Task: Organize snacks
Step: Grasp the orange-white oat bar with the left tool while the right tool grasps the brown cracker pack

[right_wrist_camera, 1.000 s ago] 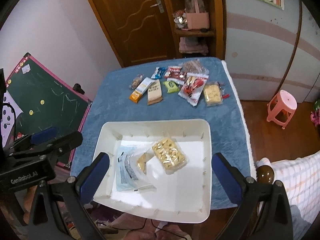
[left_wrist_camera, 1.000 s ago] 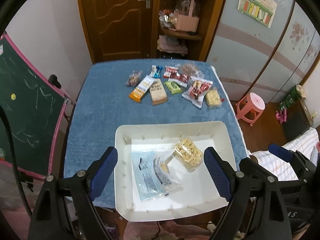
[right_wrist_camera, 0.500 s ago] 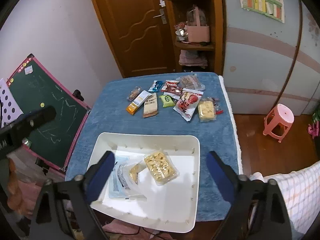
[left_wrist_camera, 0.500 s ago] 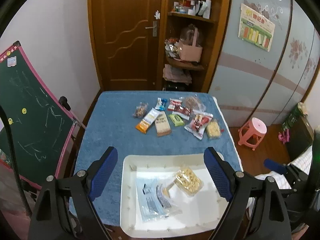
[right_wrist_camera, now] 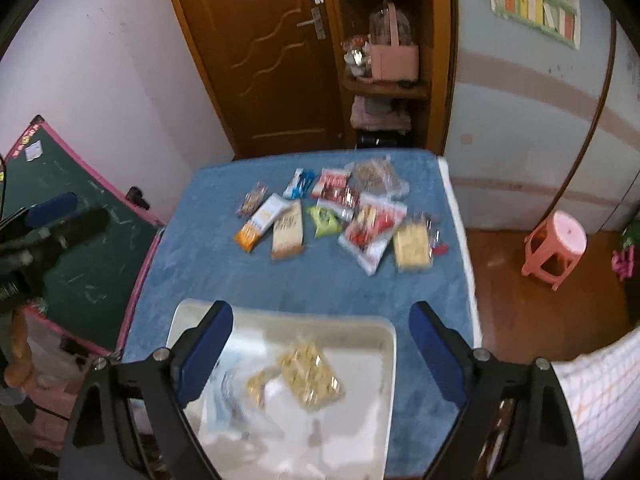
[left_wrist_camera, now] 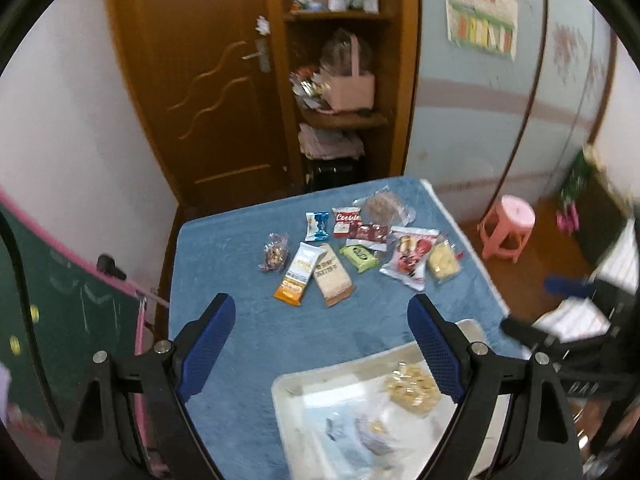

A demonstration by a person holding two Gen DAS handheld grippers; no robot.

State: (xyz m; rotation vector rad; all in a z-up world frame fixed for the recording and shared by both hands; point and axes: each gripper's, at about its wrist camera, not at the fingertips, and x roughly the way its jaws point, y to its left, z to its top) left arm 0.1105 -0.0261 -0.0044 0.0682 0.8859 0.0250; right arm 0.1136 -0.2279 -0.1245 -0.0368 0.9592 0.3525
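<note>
Blue plush cloth [right_wrist_camera: 328,280], crinkly snack packets [right_wrist_camera: 332,208]; both hand-held grippers [left_wrist_camera: 320,344] [right_wrist_camera: 320,348] wide, empty

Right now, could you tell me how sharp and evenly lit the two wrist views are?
Left wrist view: the snacks on the blue cloth read fairly crisply, but the white tray smears with motion blur, as does the right edge. Right wrist view: blur throughout, snack labels unreadable, tray washed out. Both bend straight lines and darken at the corners.

Wooden door [right_wrist_camera: 276,60], pink stool [right_wrist_camera: 556,246] (plastic), green chalkboard [right_wrist_camera: 76,232], wall poster [left_wrist_camera: 482,24]
</note>
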